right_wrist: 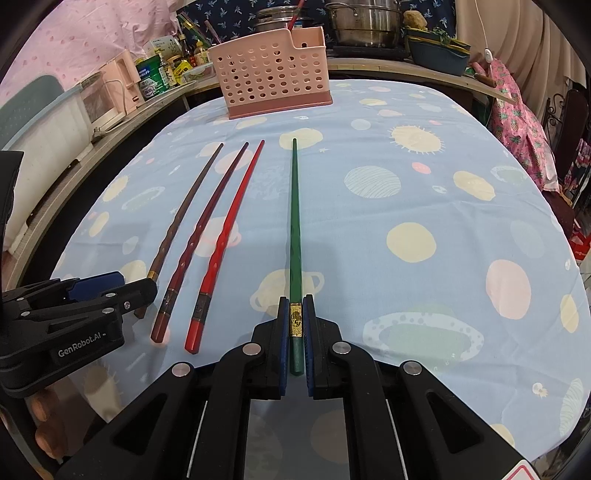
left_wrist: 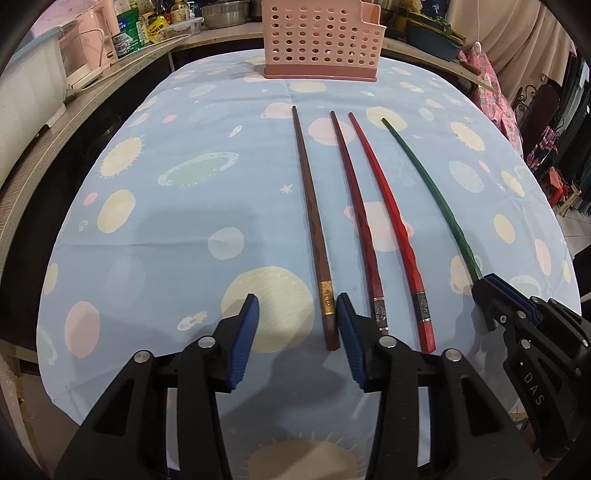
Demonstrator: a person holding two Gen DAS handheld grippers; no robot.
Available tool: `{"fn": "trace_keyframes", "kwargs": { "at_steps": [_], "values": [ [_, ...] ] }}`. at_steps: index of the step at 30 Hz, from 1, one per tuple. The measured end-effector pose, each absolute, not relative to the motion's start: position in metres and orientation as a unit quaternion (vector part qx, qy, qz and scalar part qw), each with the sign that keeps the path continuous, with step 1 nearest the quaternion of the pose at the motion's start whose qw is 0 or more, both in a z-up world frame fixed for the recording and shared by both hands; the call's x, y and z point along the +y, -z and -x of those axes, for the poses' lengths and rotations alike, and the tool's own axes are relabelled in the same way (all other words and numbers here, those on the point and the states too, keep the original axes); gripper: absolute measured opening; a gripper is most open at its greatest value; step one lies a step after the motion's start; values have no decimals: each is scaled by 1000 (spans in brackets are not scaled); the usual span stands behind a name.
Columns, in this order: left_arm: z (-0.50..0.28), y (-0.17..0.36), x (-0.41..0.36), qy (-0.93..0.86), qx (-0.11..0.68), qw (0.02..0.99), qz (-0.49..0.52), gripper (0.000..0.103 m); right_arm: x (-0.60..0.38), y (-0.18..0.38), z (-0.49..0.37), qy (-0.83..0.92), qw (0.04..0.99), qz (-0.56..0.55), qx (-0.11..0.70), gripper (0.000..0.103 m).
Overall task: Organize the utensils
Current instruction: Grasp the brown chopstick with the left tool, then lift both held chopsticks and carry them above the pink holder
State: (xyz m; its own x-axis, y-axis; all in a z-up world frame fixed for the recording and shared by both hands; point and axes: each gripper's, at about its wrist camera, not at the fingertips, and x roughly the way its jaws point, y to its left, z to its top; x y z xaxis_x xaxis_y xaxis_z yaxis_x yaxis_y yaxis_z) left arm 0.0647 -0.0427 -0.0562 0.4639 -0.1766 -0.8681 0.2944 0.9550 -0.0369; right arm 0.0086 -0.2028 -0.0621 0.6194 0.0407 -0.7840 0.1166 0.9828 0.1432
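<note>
Several chopsticks lie side by side on the blue patterned tablecloth [left_wrist: 155, 236]: a brown one [left_wrist: 312, 221], a dark red one [left_wrist: 354, 206], a bright red one [left_wrist: 388, 221] and a green one [left_wrist: 428, 181]. My left gripper [left_wrist: 297, 314] is open, its jaws on either side of the brown chopstick's thick end. My right gripper [right_wrist: 295, 314] is shut on the green chopstick [right_wrist: 294, 221] at its gold band, low over the cloth. The pink perforated utensil holder [left_wrist: 321, 40] stands at the table's far edge; it also shows in the right wrist view [right_wrist: 273, 81].
A counter behind the table holds bottles [left_wrist: 129, 29], a pink appliance [right_wrist: 110, 92], steel pots [right_wrist: 362, 22] and a dark blue basin [right_wrist: 436, 55]. Clothing hangs at the right [left_wrist: 491, 88]. The right gripper's body [left_wrist: 524, 332] is close beside the left one.
</note>
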Motion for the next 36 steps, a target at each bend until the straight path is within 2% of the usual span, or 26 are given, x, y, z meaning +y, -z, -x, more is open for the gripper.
{"fn": "trace_keyframes", "kwargs": {
  "at_steps": [6,8,20,36],
  "values": [
    [-65,55,-38,142,501,852,-51,11,-203,62,-9,21,895,-90,436,7],
    [-66,55,-37,144,503,851,-48,7,-203,62,-9,21,895,-91,436,7],
    [-68,46,-30,150,504,850,-30,7,-205,56,-8,19,896,-99,432,7],
    [-83,-9,-30,158,470,869,-8,7,-220,-9,-18,8,921,-126,368,7]
  ]
}}
